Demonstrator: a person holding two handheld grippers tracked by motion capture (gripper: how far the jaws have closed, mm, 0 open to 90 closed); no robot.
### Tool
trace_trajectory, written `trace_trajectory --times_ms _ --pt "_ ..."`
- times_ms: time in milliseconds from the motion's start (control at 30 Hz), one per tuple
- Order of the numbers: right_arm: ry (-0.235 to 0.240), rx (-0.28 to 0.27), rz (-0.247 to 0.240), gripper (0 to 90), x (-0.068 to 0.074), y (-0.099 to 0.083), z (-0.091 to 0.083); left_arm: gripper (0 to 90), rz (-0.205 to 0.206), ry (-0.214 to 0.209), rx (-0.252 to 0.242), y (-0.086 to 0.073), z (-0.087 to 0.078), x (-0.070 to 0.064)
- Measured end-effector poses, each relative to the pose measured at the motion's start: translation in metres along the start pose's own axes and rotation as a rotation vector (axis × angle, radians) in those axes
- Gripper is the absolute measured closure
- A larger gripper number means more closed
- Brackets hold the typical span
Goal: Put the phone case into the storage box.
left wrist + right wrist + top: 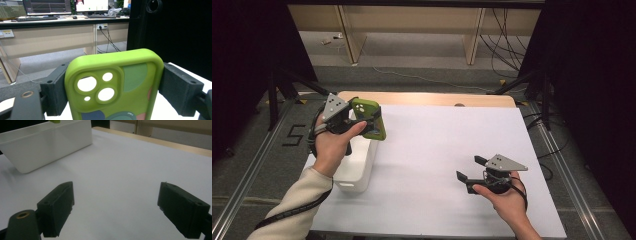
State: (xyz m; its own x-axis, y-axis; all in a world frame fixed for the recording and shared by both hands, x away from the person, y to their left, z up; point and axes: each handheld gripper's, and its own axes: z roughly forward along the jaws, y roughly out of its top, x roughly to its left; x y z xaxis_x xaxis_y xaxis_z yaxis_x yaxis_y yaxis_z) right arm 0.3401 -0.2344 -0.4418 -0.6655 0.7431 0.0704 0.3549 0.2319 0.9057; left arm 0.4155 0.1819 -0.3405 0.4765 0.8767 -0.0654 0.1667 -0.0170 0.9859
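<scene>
left claw (362, 121) clamped on phone case (369, 118), held above white plastic bin (357, 167) | case: lime green, soft matte rubber, rounded corners, round camera holes, coloured patches | right claw (471, 173) jaws apart, over white bench (437, 150)

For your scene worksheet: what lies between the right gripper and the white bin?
Only bare white table between right gripper and bin, in the high view.

One green phone case (371, 119), one white bin (358, 162) (on the table), two claws.
</scene>
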Motion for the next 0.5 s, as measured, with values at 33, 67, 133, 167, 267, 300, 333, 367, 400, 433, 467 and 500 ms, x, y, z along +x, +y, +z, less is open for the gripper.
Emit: trace_trajectory --times_ms 33,67,133,167,267,300,333,367,400,433,467,500 --pt "0.000 0.000 0.000 15.0 0.0000 0.0000 0.0000 17.3 0.000 0.001 0.000 0.0001 -0.0001 0.0004" --pt "0.000 0.000 -0.001 15.0 -0.0001 0.0000 0.0000 17.2 0.002 0.003 0.001 0.0002 -0.0002 0.0011" --pt "-0.001 -0.002 0.001 15.0 -0.0001 0.0000 0.0000 17.3 0.001 0.005 0.001 0.0001 -0.0003 0.0019" --pt "-0.001 -0.002 0.001 15.0 -0.0001 0.0001 -0.0001 17.3 0.002 0.006 0.001 0.0001 -0.0002 0.0023" --pt "-0.002 -0.003 0.001 15.0 -0.0002 0.0001 -0.0001 17.3 0.003 0.010 0.001 0.0003 -0.0004 0.0032" --pt "-0.001 -0.003 0.001 15.0 -0.0002 0.0000 -0.0002 17.3 0.002 0.010 0.001 0.0003 -0.0005 0.0035" --pt "-0.001 -0.003 0.002 15.0 -0.0002 0.0001 -0.0002 17.2 0.001 0.011 0.000 0.0004 -0.0005 0.0036" --pt "-0.001 -0.003 0.002 15.0 -0.0002 0.0000 -0.0001 17.3 0.003 0.013 0.000 0.0005 -0.0006 0.0040" --pt "-0.001 -0.003 0.002 15.0 -0.0002 0.0001 -0.0002 17.3 0.003 0.013 0.000 0.0006 -0.0007 0.0044" --pt "-0.001 -0.003 0.002 15.0 -0.0003 0.0000 -0.0001 17.3 0.004 0.014 0.000 0.0007 -0.0007 0.0047" --pt "-0.001 -0.002 0.002 15.0 -0.0003 0.0000 -0.0002 17.3 0.003 0.014 -0.001 0.0008 -0.0008 0.0052" --pt "-0.001 -0.002 0.002 15.0 -0.0003 0.0000 -0.0002 17.3 0.002 0.014 -0.001 0.0008 -0.0009 0.0054"
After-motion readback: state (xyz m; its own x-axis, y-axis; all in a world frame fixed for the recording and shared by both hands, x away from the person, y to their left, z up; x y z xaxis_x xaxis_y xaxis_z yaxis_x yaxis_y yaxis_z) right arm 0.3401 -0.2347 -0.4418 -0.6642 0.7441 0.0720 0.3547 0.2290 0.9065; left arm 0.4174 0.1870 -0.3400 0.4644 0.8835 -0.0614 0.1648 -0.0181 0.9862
